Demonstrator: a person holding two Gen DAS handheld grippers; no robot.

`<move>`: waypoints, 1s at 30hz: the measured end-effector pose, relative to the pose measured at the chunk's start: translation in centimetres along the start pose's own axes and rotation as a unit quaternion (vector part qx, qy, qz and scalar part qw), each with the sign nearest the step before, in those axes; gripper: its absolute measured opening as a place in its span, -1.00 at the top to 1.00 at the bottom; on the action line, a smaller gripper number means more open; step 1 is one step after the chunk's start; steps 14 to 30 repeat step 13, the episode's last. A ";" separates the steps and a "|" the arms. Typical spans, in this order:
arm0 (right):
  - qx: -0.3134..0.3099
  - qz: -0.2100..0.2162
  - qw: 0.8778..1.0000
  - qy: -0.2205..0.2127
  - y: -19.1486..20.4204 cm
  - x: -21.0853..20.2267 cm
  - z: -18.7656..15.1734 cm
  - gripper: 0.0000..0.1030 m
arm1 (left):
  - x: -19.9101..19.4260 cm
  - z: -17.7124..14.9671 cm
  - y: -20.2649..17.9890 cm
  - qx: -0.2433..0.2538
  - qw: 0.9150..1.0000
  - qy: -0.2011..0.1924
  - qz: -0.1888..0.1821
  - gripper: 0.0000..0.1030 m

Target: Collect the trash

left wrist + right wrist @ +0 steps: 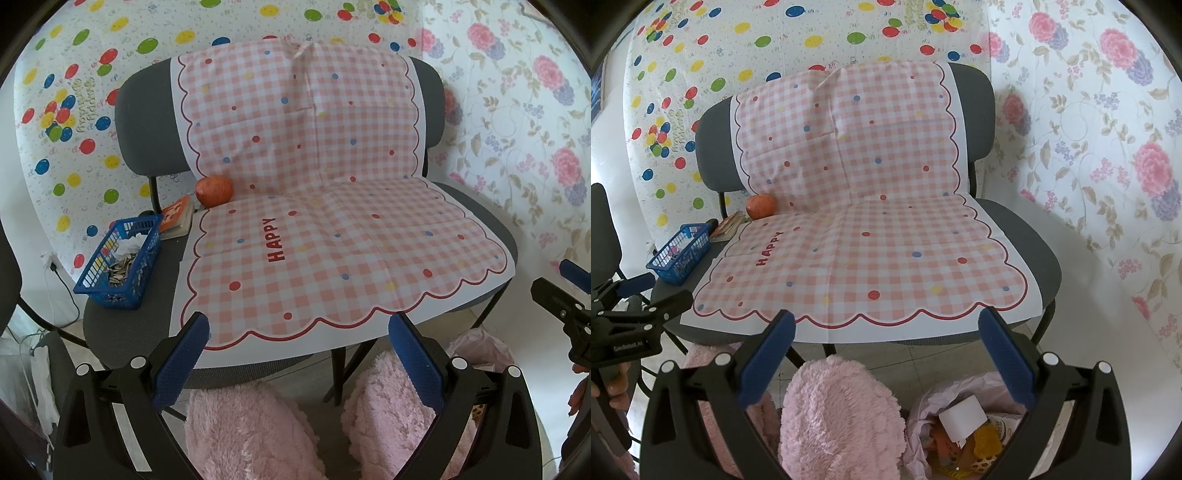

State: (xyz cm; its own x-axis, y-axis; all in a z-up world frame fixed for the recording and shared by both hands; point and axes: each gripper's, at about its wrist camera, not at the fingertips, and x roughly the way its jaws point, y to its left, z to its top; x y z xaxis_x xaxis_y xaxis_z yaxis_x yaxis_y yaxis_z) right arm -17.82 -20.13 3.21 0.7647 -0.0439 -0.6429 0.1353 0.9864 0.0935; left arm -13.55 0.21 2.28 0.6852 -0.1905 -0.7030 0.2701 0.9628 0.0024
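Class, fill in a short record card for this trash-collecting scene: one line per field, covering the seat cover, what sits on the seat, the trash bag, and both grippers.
cover: pink checked cloth printed HAPPY, draped over the grey chair
basket: blue basket on the seat's left, holding seed shells and crumpled paper
fruit: red-orange fruit by the backrest, beside a small book
trash bag: pink bag on the floor, scraps inside
left gripper: open, empty
right gripper: open, empty

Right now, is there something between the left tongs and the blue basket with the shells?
Nothing visible. The left tongs are open at the seat's front edge; the blue basket sits ahead, to the left, with only bare gray seat between.
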 end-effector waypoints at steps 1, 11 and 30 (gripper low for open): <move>0.000 0.000 1.000 0.001 0.0 0.1 0.0 -0.89 | 0.0 0.0 0.0 -0.001 1.000 -0.001 -0.001 -0.87; -0.007 -0.016 1.000 0.023 -1.0 4.5 1.1 -0.88 | 4.8 0.4 2.2 -0.025 0.999 0.034 0.017 -0.87; -0.007 -0.026 0.999 0.029 -2.1 6.3 1.7 -0.88 | 5.9 0.6 3.0 -0.031 0.998 0.042 0.023 -0.87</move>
